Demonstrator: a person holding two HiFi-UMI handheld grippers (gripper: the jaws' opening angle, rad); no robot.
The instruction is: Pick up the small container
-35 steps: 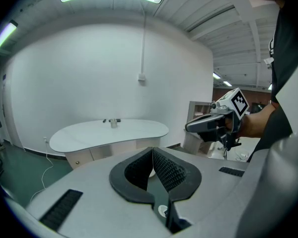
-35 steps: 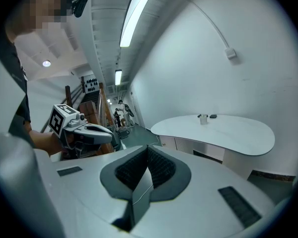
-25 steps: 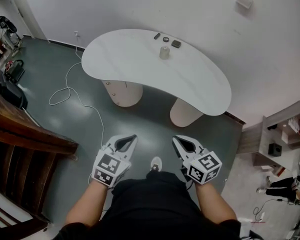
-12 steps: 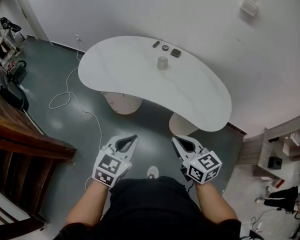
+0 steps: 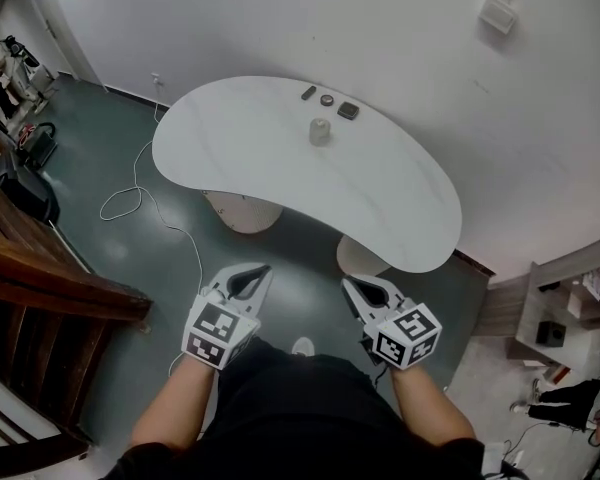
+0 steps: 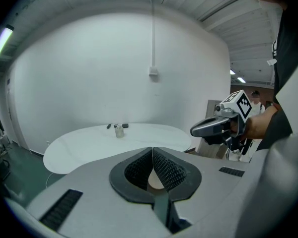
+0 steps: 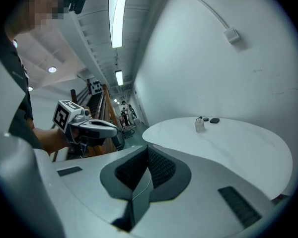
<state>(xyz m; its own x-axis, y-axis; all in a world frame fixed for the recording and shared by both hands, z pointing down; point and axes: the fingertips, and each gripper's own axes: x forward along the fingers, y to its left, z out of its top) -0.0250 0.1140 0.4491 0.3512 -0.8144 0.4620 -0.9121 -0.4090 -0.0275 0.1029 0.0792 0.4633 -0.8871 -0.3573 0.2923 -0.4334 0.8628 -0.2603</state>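
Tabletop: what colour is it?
Plain white tabletop; it shows best in the head view.

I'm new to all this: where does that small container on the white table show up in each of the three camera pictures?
Head view: the small container stands above centre, on the far part of the table.
Left gripper view: left of centre.
Right gripper view: right of centre.
Shared landmark: the white wall box above the table.

Smooth matt table [image 5: 250, 143]; translucent plastic-looking small container [image 5: 320, 132]
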